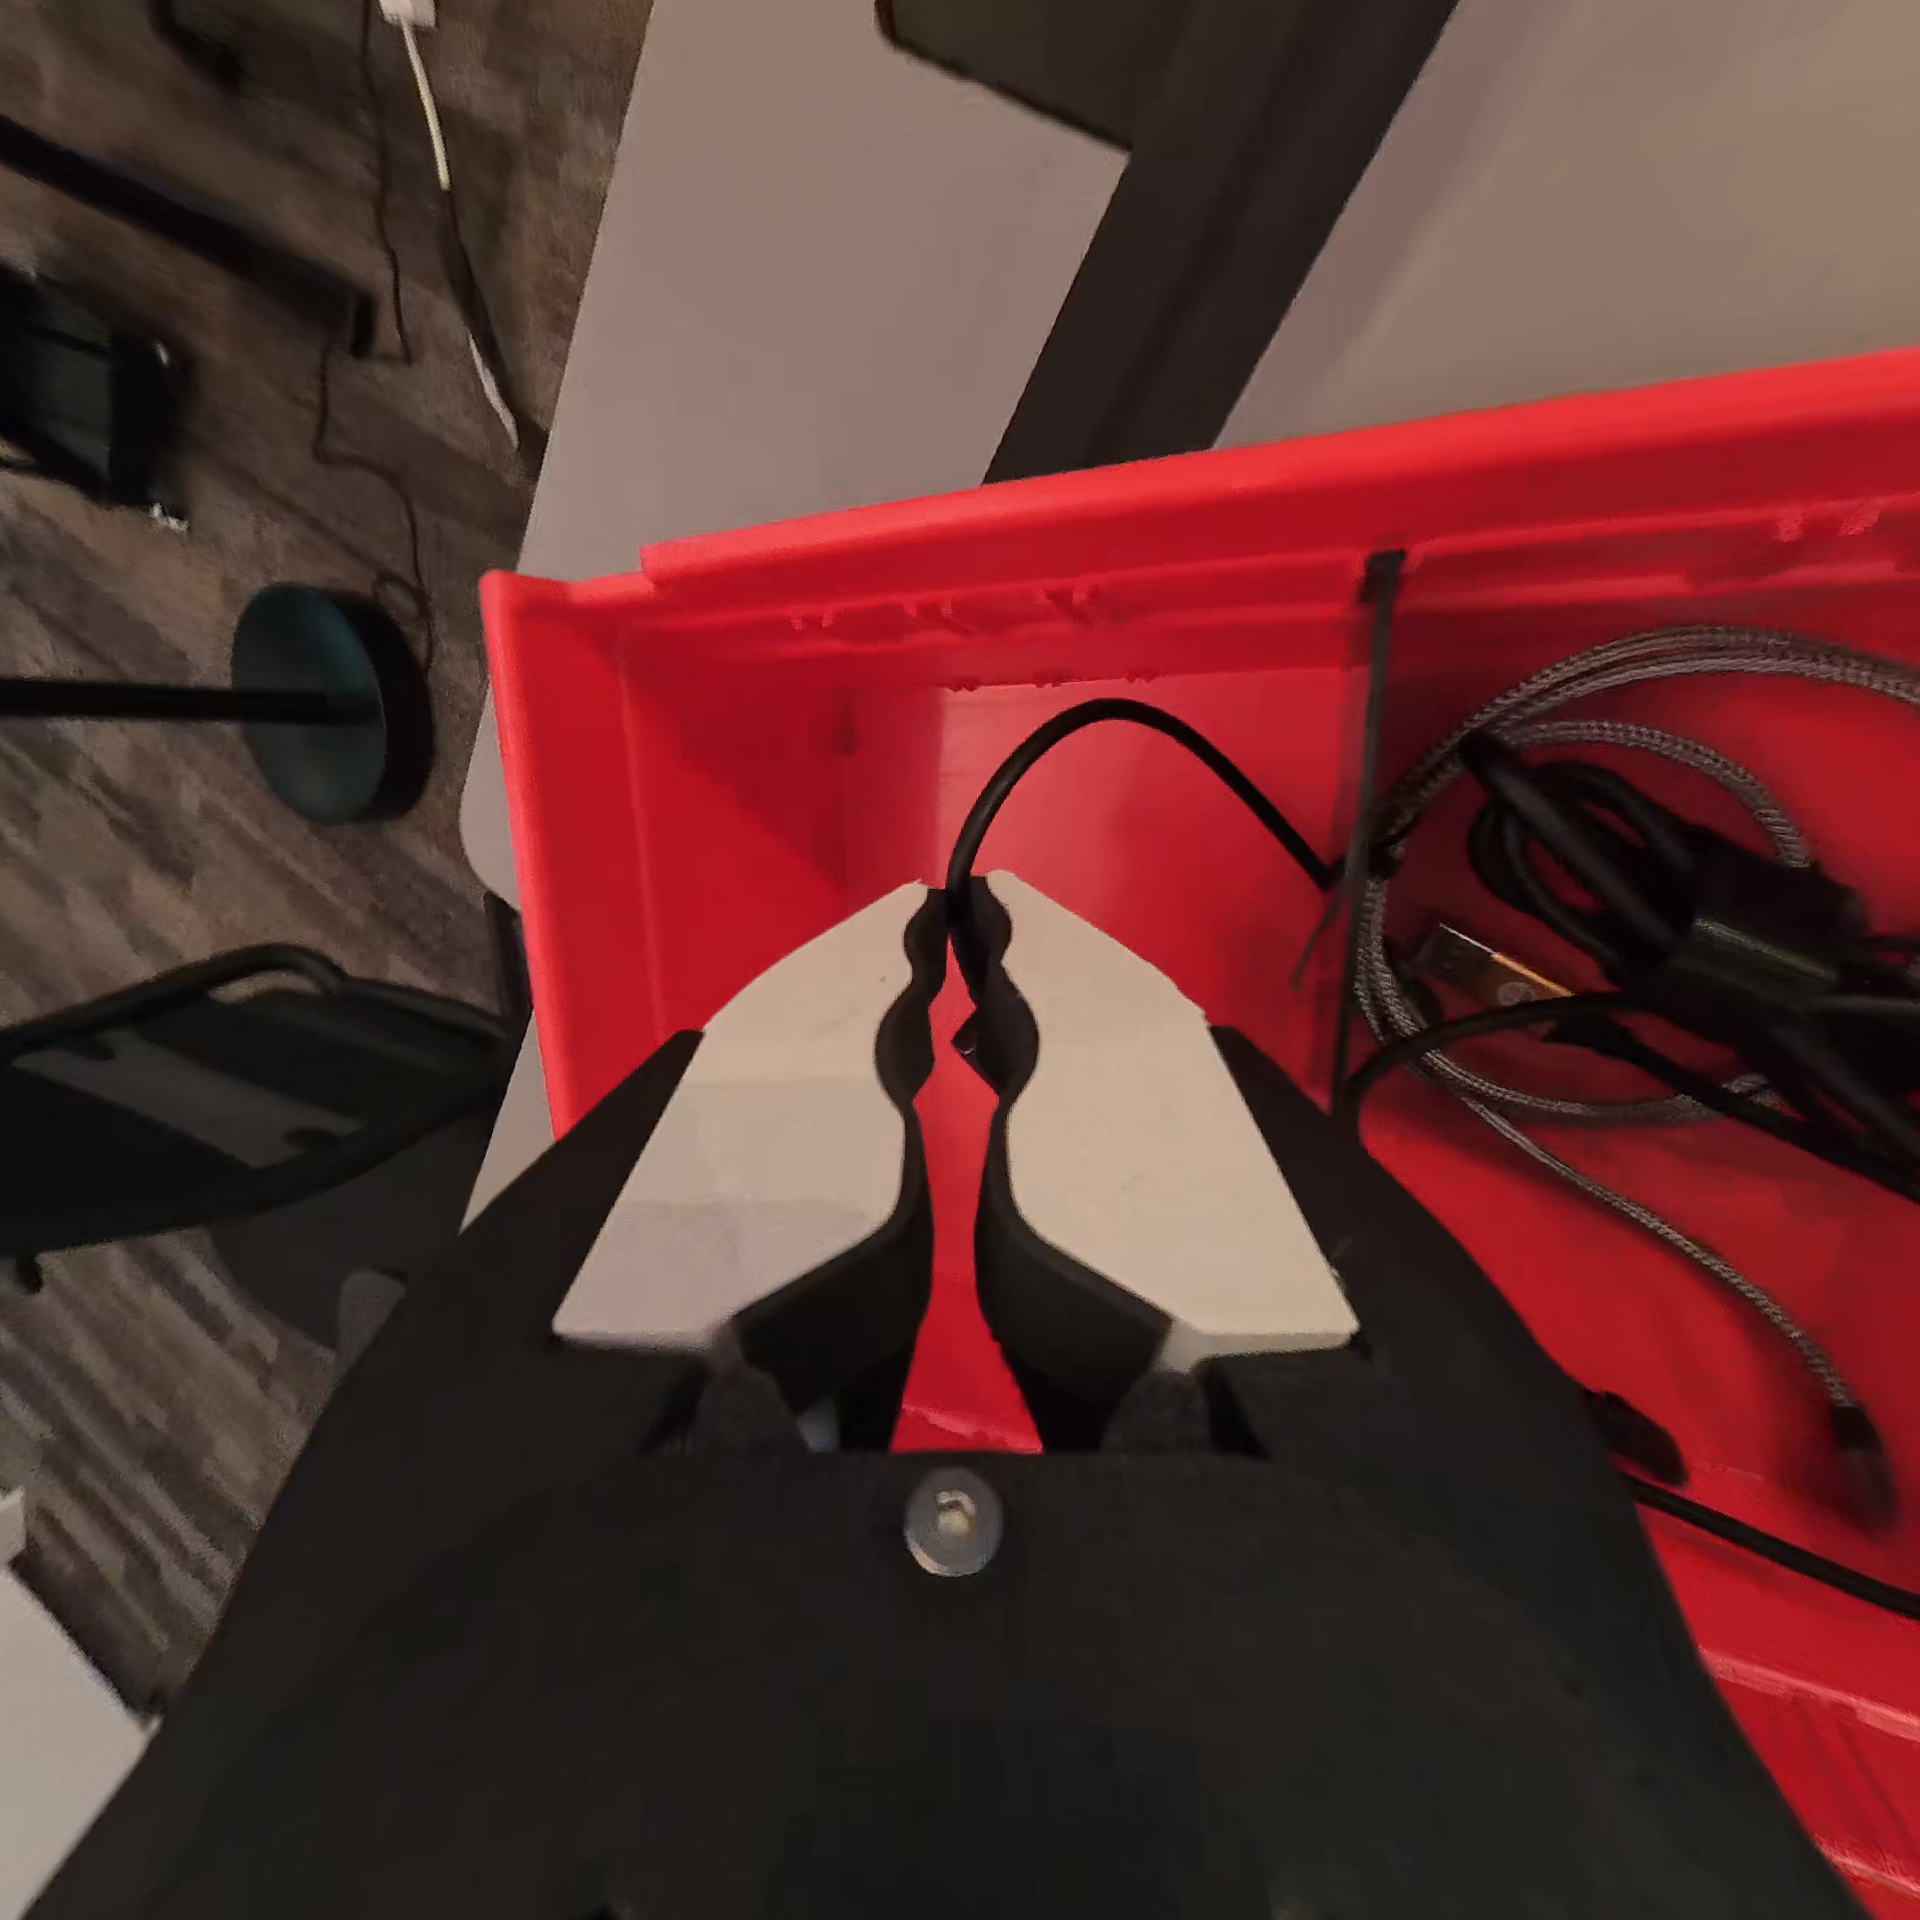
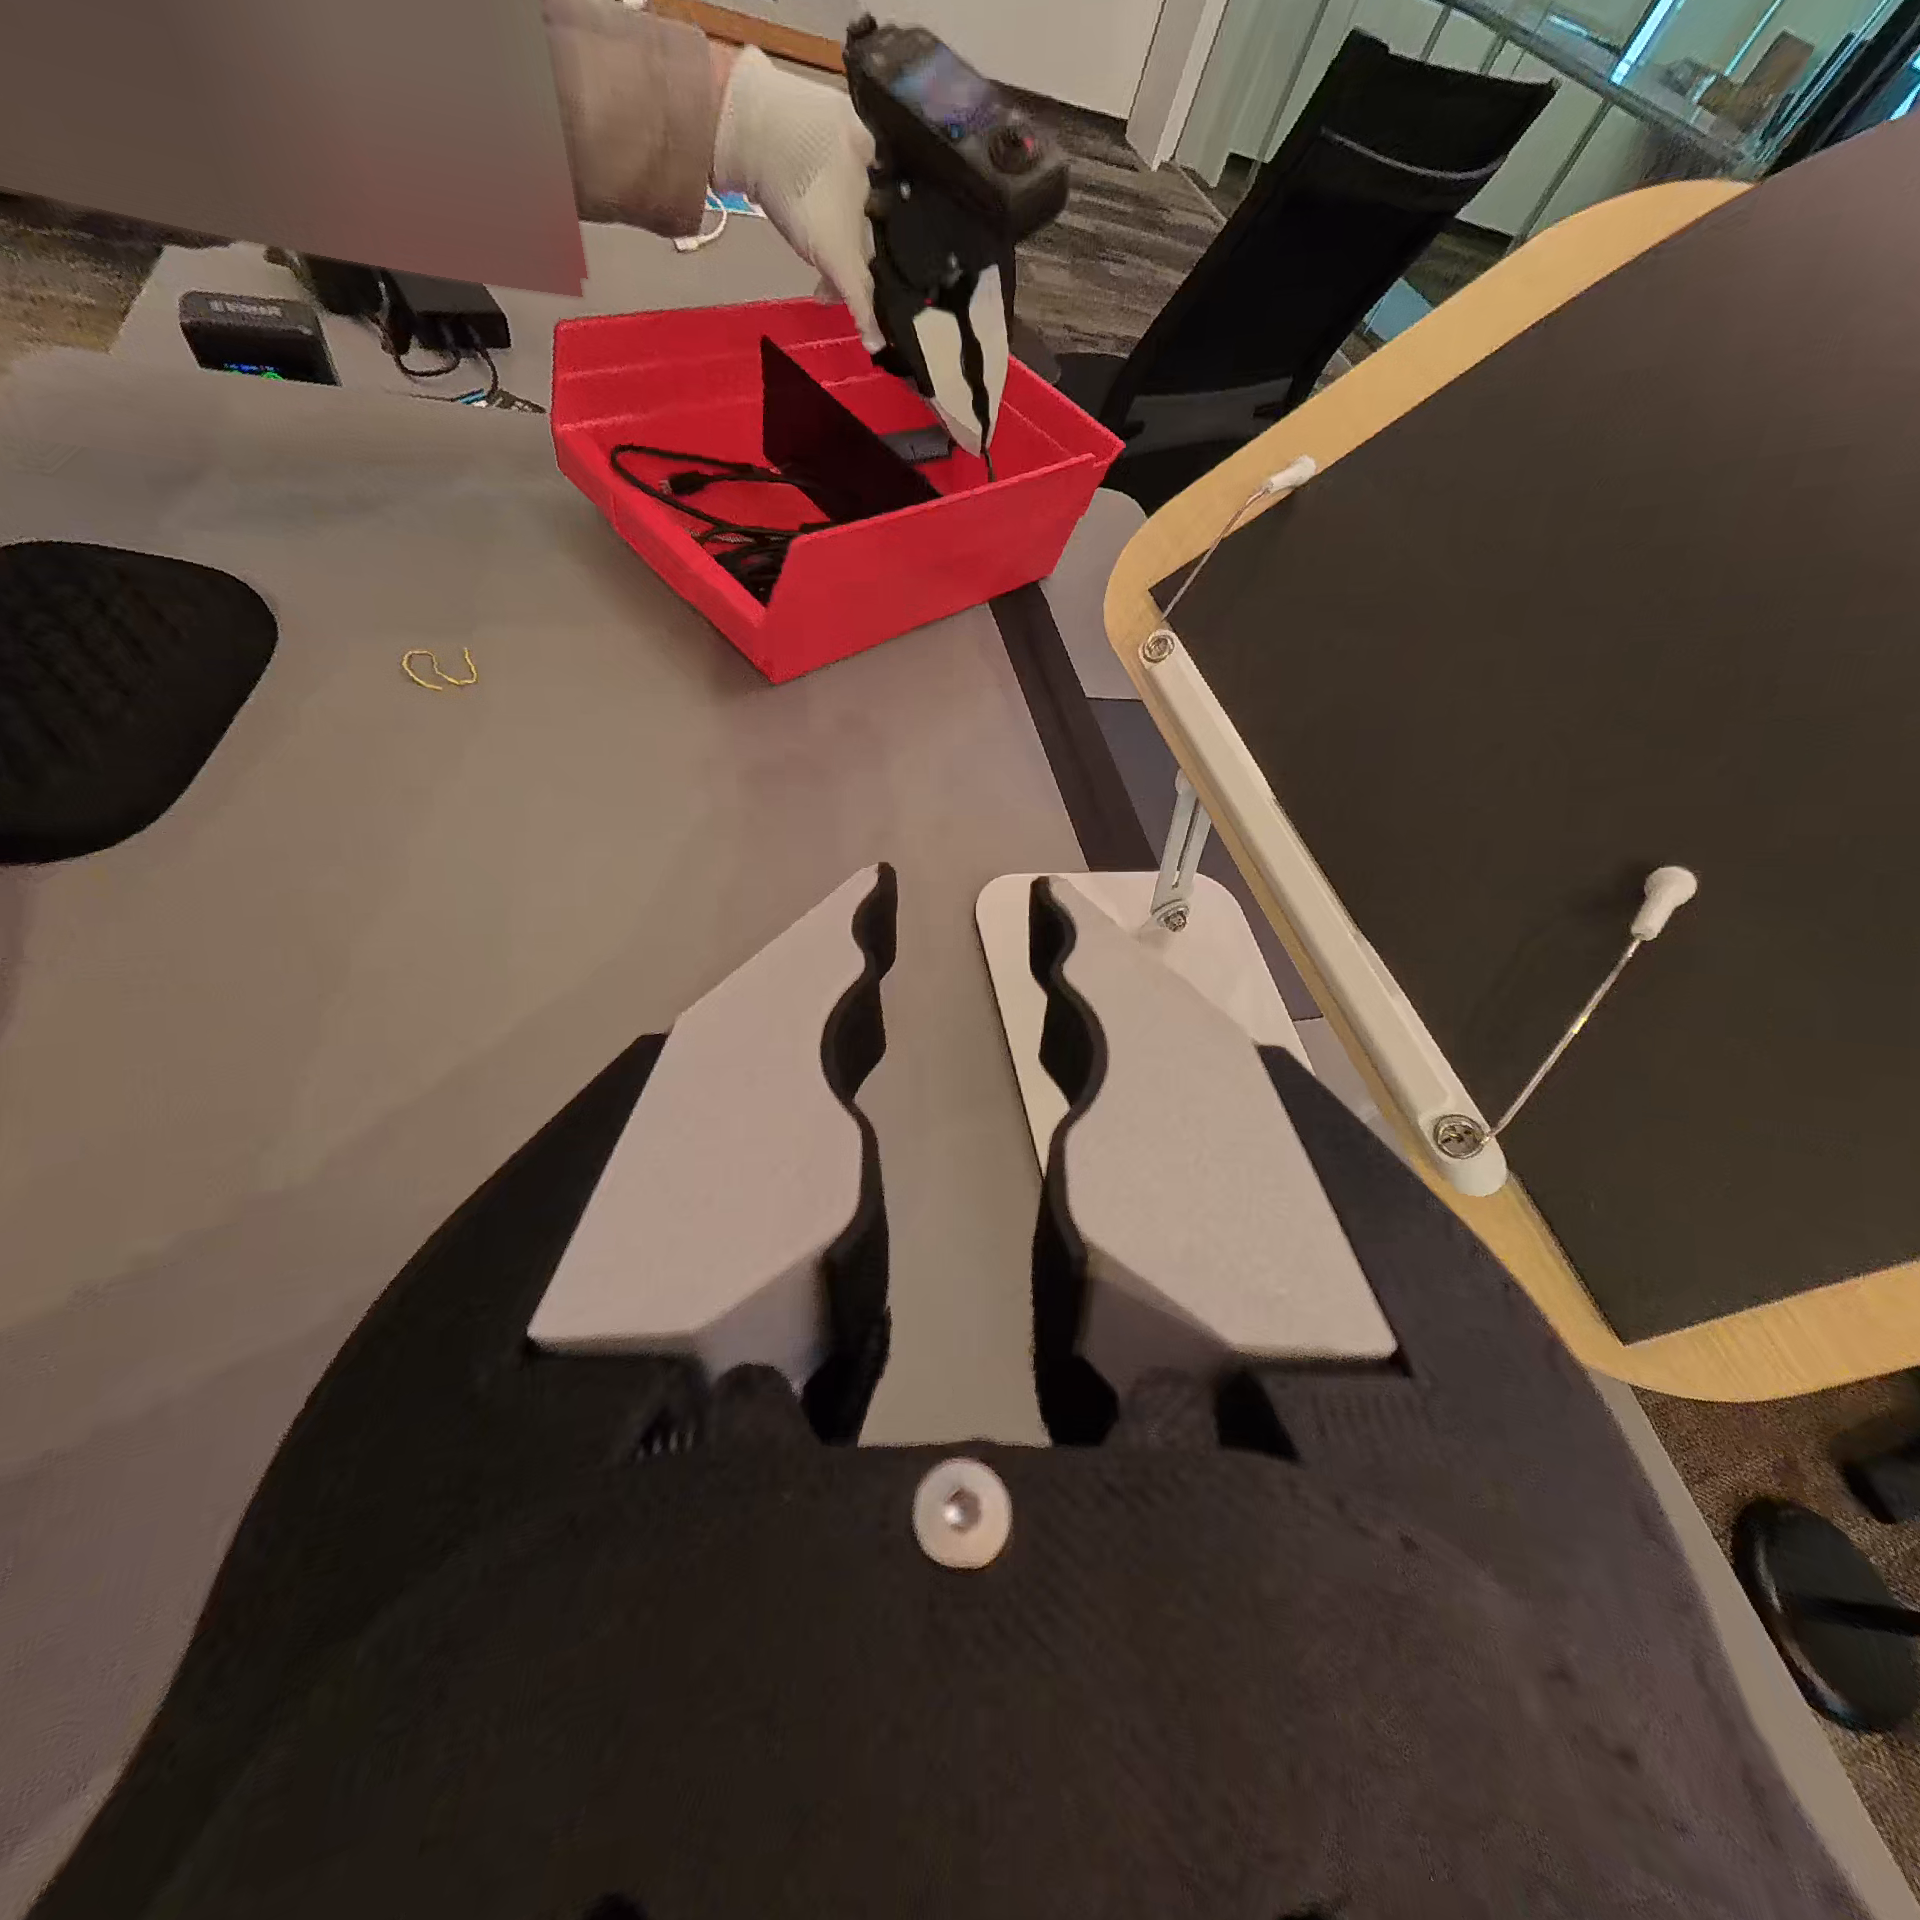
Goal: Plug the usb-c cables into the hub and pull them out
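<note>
In the left wrist view the left gripper (image 1: 961, 899) is clamped on a thin black cable (image 1: 1091, 717), which arcs up at frame centre over the left compartment of the red bin (image 1: 582, 831). More cables (image 1: 1621, 935) lie tangled at the right, past a black divider (image 1: 1361, 790). What may be the hub (image 2: 914, 445) shows blurred in the bin in the right wrist view. There the right gripper (image 2: 961, 894) hangs open and empty over the table (image 2: 520, 883), lower centre.

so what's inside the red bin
A black divider splits the red bin. One side holds tangled cables; in the other, the left claw pinches a black cable. The divider partly hides the floor.
</note>
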A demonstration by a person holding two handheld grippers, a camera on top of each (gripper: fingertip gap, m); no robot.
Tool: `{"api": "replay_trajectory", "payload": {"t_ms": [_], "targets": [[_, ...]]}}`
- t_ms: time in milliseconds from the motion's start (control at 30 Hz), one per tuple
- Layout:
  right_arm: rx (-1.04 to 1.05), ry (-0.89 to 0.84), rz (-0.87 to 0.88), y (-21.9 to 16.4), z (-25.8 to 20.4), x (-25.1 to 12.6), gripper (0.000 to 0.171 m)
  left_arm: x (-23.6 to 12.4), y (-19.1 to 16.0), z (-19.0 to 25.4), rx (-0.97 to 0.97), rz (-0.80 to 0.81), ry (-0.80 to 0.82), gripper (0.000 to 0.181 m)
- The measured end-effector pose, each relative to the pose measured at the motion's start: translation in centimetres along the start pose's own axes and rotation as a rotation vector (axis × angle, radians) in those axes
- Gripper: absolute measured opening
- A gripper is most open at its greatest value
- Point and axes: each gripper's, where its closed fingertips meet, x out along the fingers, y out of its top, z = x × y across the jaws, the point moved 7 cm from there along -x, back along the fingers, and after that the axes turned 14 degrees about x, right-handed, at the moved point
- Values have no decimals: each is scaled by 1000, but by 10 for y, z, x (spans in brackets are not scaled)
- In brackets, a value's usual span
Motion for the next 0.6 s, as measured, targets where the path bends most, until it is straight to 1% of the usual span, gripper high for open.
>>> {"api": "replay_trajectory", "payload": {"t_ms": [67, 133, 267, 333, 433, 600], "targets": [[-6, 1, -3, 1, -2, 0, 23, 9, -3, -4, -65, 1, -24, 4], [-15, 3, -10, 1, -4, 1, 23, 18, -6, -9, -87, -11, -4, 4], [-18, 8, -4, 2, -4, 1, 23, 39, -17, -18, -127, -162, 87, 4], [-13, 6, -5, 0, -2, 1, 23, 42, -23, -23, -125, -240, 181, 4], [-6, -3, -7, -2, 1, 1, 23, 28, -24, -28, -143, -235, 296, 4], [-2, -8, 10, 1, 1, 1, 26, -20, -28, -34, -188, -134, 504, 4]]}}
